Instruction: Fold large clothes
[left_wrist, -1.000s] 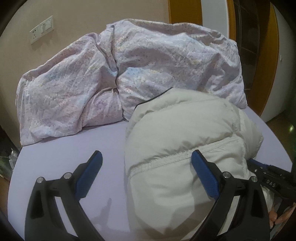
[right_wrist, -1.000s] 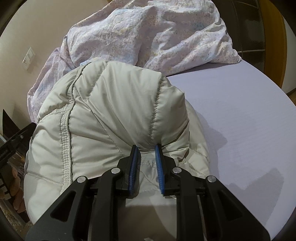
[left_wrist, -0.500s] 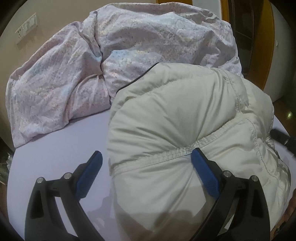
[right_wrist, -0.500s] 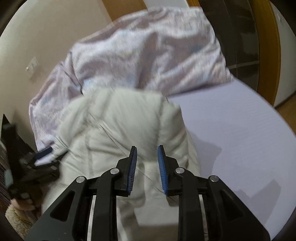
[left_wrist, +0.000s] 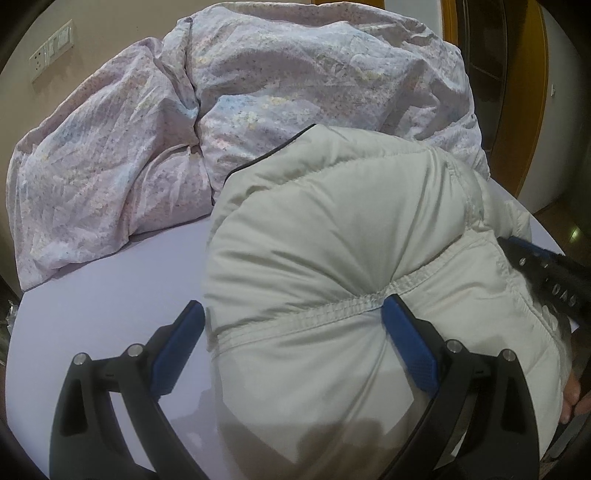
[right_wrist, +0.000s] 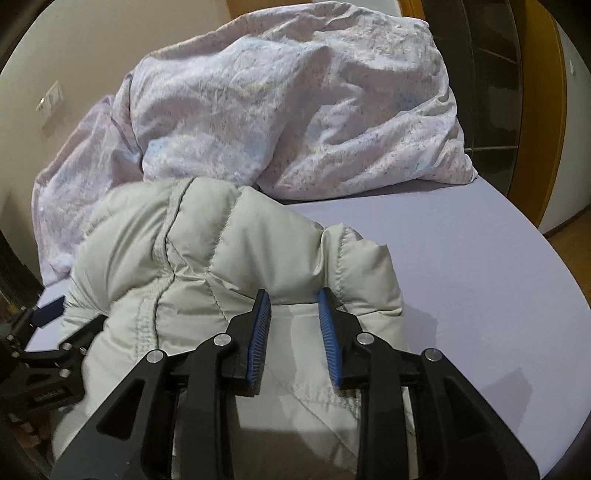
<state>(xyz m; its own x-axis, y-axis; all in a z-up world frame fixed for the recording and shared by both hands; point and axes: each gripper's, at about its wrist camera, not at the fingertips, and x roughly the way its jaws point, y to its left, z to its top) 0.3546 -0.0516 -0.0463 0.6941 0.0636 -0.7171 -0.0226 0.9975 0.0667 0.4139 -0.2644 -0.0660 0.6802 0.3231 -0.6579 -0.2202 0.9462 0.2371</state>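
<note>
A cream puffy quilted jacket (left_wrist: 332, 258) lies bundled on a lilac bed sheet (left_wrist: 103, 295); it also fills the near part of the right wrist view (right_wrist: 229, 258). My left gripper (left_wrist: 291, 332) is wide open, its jaws straddling the jacket's stitched seam, right pad on the fabric. My right gripper (right_wrist: 293, 314) has its jaws a little apart, resting over a puffed fold at the jacket's right edge. The right gripper also shows at the left wrist view's right edge (left_wrist: 546, 273).
A crumpled floral duvet (left_wrist: 184, 122) is heaped along the back of the bed, touching the jacket's far side. Bare sheet (right_wrist: 480, 277) lies to the jacket's right. A wall with a socket plate (left_wrist: 51, 51) stands at left; wooden door frames stand at right.
The right gripper's jaws have parted from nearly shut to slightly apart, letting go of the fold. The jacket now sits lower and more bunched. The left gripper stayed wide open and moved closer.
</note>
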